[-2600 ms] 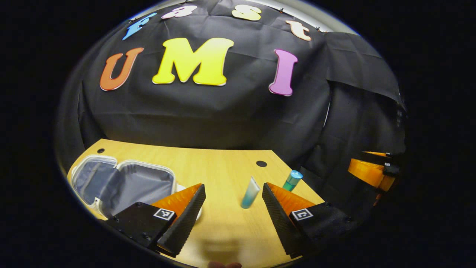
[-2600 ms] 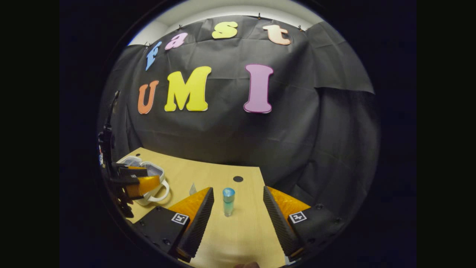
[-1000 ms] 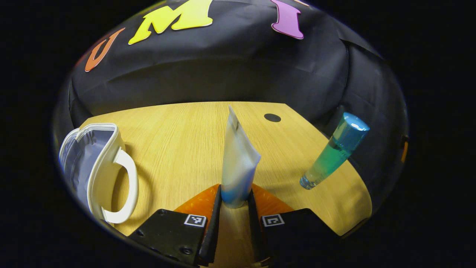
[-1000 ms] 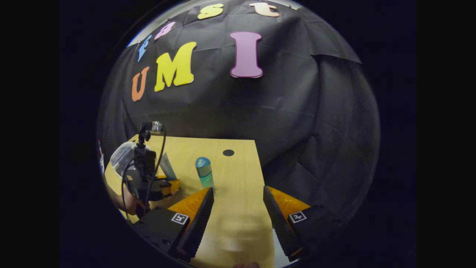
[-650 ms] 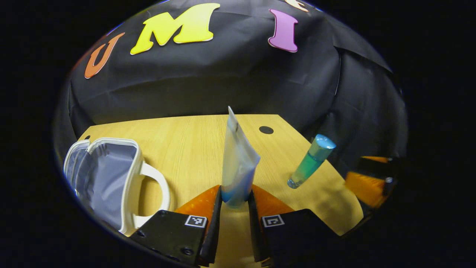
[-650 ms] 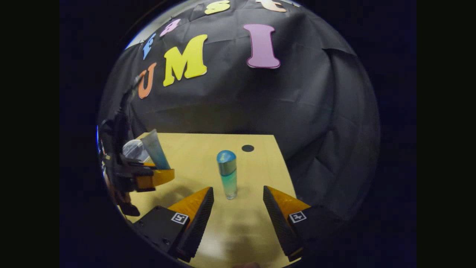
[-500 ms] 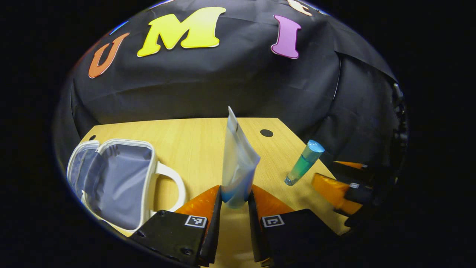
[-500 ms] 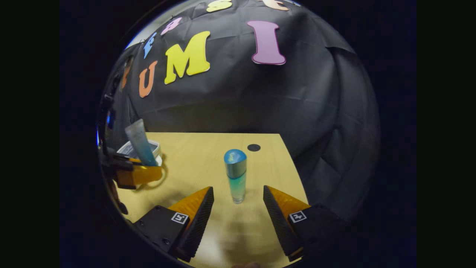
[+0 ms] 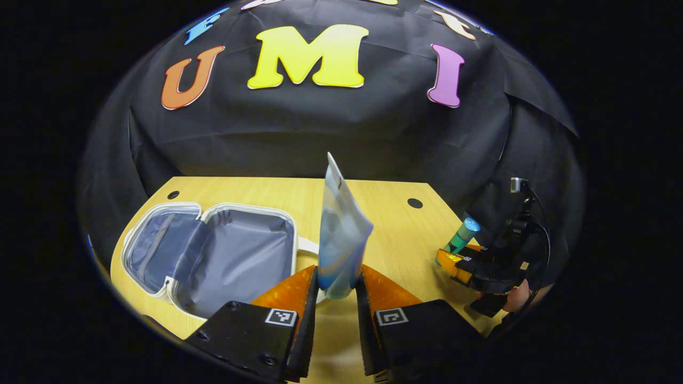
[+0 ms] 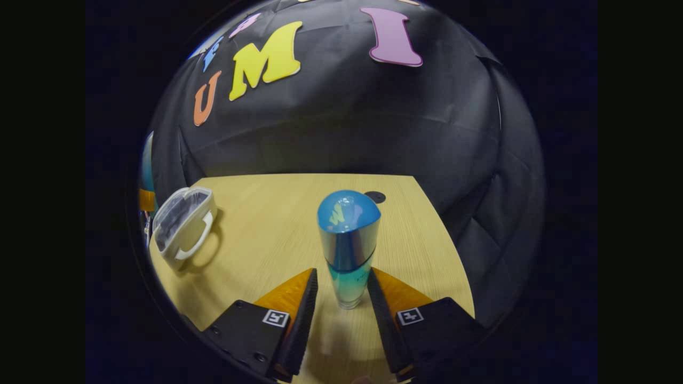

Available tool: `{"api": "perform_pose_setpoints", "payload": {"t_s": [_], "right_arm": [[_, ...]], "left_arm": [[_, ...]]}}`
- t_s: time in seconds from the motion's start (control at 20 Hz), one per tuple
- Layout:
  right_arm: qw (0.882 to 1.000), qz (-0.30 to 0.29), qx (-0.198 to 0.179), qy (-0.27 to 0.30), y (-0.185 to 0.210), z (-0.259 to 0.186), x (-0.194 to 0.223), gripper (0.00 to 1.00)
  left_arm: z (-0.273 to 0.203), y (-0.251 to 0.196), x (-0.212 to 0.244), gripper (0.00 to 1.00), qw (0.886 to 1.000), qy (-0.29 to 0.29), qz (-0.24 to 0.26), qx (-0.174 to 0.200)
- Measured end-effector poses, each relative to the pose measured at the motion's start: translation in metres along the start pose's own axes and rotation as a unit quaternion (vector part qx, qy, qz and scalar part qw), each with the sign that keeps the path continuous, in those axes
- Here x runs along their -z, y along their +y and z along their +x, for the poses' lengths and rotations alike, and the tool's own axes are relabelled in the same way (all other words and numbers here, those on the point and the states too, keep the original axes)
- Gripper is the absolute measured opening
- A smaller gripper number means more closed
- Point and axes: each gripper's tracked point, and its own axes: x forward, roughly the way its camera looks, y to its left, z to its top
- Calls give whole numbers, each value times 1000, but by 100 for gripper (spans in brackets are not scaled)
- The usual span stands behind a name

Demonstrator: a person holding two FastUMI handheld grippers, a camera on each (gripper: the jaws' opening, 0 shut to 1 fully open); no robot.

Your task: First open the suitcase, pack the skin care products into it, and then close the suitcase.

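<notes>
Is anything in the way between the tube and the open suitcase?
Nothing visible is. The left gripper holds the tube upright, and the open suitcase lies just to the left of it on the table, its grey inside bare. The bottle stands off on the other side.

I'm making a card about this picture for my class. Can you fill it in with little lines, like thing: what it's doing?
suitcase: open, lying on the table
tube: held upright, off the table
left gripper: shut on the tube
bottle: standing upright
right gripper: fingers close beside the bottle; cannot tell if they press it
</notes>
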Motion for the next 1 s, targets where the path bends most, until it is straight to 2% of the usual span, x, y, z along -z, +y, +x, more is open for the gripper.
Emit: {"api": "perform_pose_setpoints", "payload": {"t_s": [0.1,0.15,0.25,0.35,0.45,0.7,0.9,1.0], "right_arm": [[1000,11,3,5,-2,5,1,51],[1000,14,10,7,-4,9,2,52],[1000,11,16,10,-5,8,1,35],[999,9,30,20,-7,4,0,37],[999,14,32,17,-3,-5,-10,31],[1000,7,5,14,30,-82,-38,34],[1000,0,-8,8,60,-143,-57,34],[1000,21,-11,9,73,-166,-63,34]], "left_arm": [[-8,23,-3,40,1000,-6,-7,-20],[-12,35,-3,40,999,-6,-9,-32],[-20,64,4,40,998,2,-12,-63],[-27,81,6,40,997,5,-21,-74],[-27,102,7,40,997,7,-15,-76],[-4,143,27,40,998,32,7,-53],[27,157,66,40,995,97,-12,1],[39,162,79,40,991,128,-25,24]]}}
